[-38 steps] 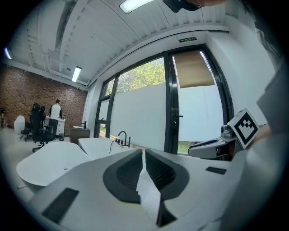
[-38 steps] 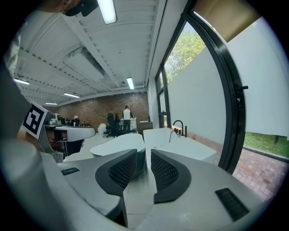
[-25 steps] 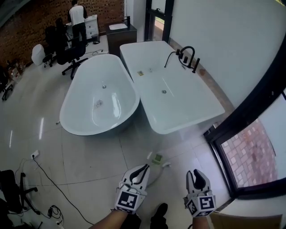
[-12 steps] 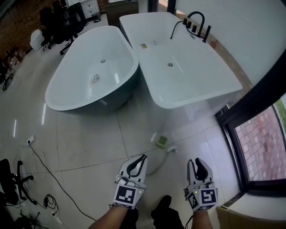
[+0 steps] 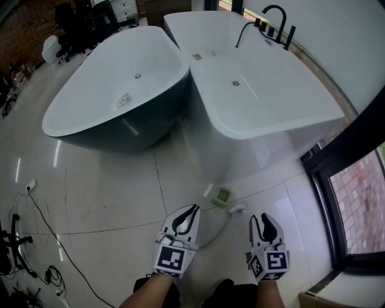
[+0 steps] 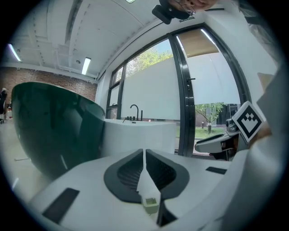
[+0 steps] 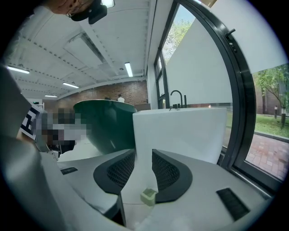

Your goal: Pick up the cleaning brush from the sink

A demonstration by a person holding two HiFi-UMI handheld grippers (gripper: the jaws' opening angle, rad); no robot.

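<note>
No sink and no sure cleaning brush show. A small green pad with a white handle (image 5: 223,196) lies on the floor tiles, just ahead of both grippers and between them. My left gripper (image 5: 193,209) is held low over the floor, its jaws together and empty; in the left gripper view (image 6: 144,152) the pads meet at their tips. My right gripper (image 5: 261,218) hangs beside it, and its jaws are opening. In the right gripper view (image 7: 143,154) a clear gap shows with nothing in it.
A dark green oval bathtub (image 5: 90,133) stands at the left with a small item (image 5: 124,100) inside. A white rectangular bathtub (image 5: 283,123) with a black tap (image 5: 274,14) stands beside it. A black-framed window (image 5: 355,180) is at the right. Cables (image 5: 36,201) lie at the left.
The whole view has sunk towards the floor, so both bathtubs look larger and nearer. The green pad is now close ahead of the grippers. The right jaws stand slightly wider.
</note>
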